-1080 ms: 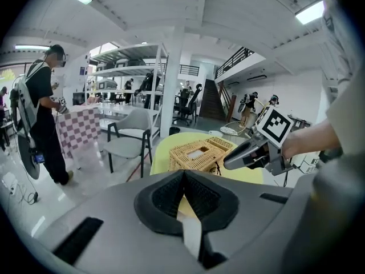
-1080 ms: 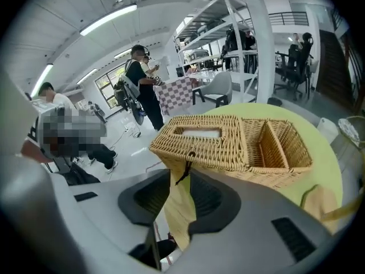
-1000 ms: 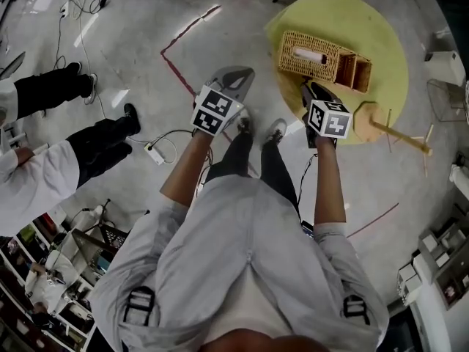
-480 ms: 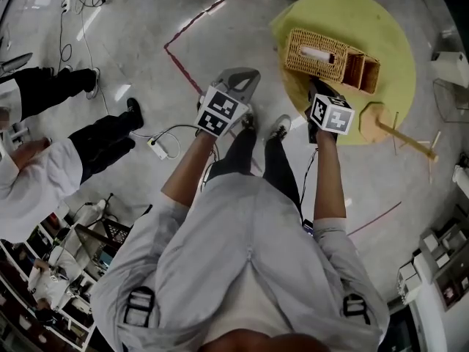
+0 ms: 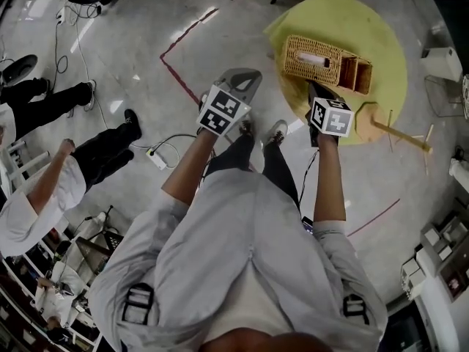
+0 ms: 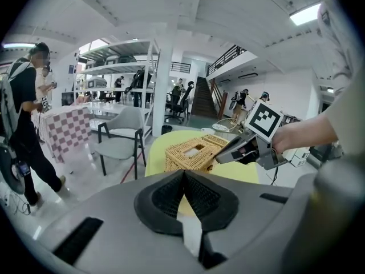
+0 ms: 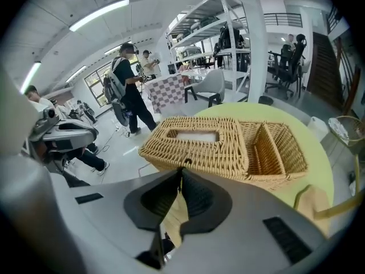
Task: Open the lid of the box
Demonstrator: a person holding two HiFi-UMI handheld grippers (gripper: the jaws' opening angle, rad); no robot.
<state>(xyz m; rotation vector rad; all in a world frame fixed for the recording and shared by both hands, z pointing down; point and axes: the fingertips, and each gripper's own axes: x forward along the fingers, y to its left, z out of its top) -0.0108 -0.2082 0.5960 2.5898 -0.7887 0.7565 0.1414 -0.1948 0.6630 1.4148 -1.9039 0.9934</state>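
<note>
Woven wicker box (image 5: 315,59) sits lid-down on the round yellow table (image 5: 388,42), left gripper (image 6: 183,174) pinched together on nothing, right gripper (image 7: 181,173) just closed, I think onto the lid's small dark loop (image 7: 185,163), so lift slowly, following the hinge.

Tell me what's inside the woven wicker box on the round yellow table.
Through the rectangular slot in the woven wicker box's lid, something white shows. The two open side compartments look empty. The closed lid covers everything else inside.
</note>
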